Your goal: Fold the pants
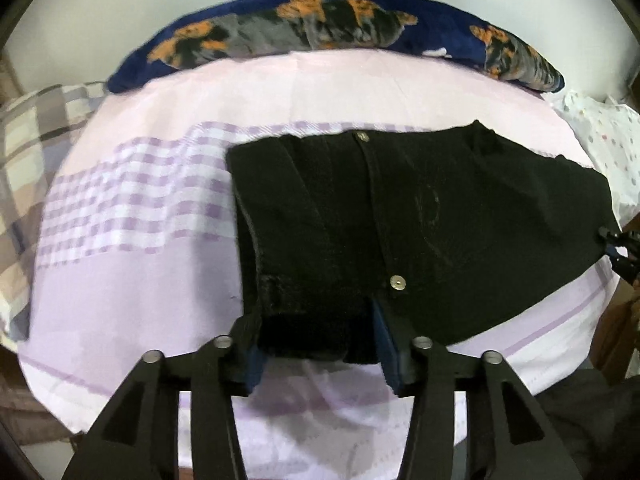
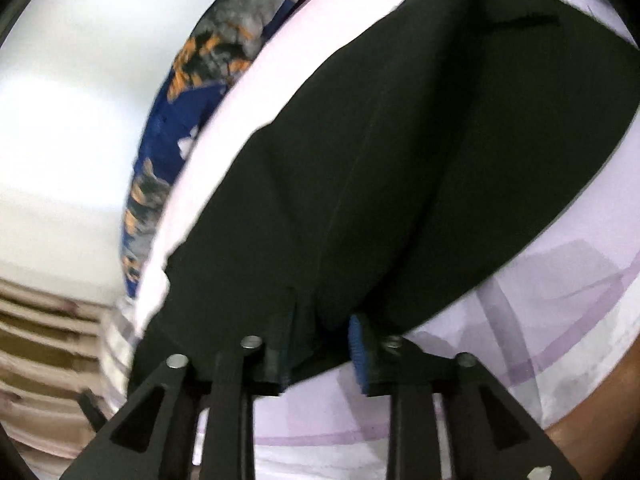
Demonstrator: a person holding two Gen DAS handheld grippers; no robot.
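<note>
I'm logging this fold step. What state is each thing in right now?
Pants: black, lying on the bed, waist end folded over, button side up.
Left tool: shut on the pants' near edge.
Right tool: shut on the pants' leg end.
Sheet: spread on the bed, lightly creased.
Pillow: lying along the far edge.

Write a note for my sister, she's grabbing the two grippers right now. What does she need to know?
Left gripper: jaws around the waist end of the pants, near the button; fabric sits between the pads.
Right gripper: closed on the leg end of the pants, which looks slightly lifted.
The pants lie across the sheet, in front of the pillow.
Done: legs appear laid one over the other lengthwise.
Left: probably bring the leg end over to the waist, then smooth flat.
</note>
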